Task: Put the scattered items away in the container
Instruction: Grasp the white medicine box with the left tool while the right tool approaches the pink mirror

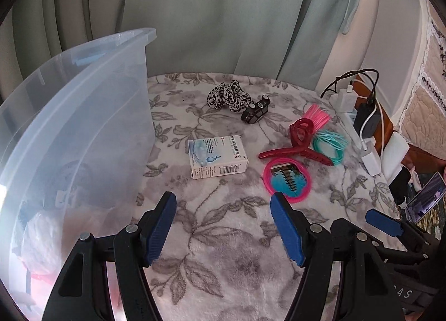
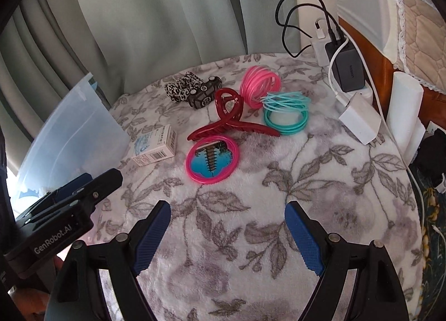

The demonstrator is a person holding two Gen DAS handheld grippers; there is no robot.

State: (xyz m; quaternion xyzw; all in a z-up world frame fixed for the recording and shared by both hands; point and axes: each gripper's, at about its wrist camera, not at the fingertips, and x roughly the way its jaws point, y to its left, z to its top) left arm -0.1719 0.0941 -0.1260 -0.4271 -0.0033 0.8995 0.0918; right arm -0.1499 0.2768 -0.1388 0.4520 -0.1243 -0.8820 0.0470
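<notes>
Left gripper (image 1: 224,227): fingers (image 1: 160,230) apart, nothing btwn them, hovering over bare blanket (image 1: 223,265) w/ grey floral print. Right gripper (image 2: 227,237): fingers (image 2: 305,240) also wide apart, empty, above the same blanket; it shows at the right edge of the left view, and the left one shows at the lower left of the right view.

Just beyond the left fingers, a white box (image 1: 218,157) w/ barcode lies flat, near the bin's wall but apart from it. Right of the box, a pink round mirror (image 1: 287,180) lies face up, close to the left gripper's right fingertip in the left view. Touching the mirror's far rim, a dark red claw clip (image 1: 298,144). Right of the clip, teal rings (image 1: 330,145) in a loose stack; beyond those, pink rings (image 2: 260,87), tilted up on edge. Farther back, a leopard scrunchie (image 1: 230,96) w/ a small black clip (image 1: 255,110) touching its right side.

Clear plastic bin (image 1: 83,114) at the left, w/ some pale stuff inside, too blurred to tell what.

Far right: chargers and cables on a power strip (image 2: 344,70). Grey-green curtain (image 1: 223,14) behind everything.
</notes>
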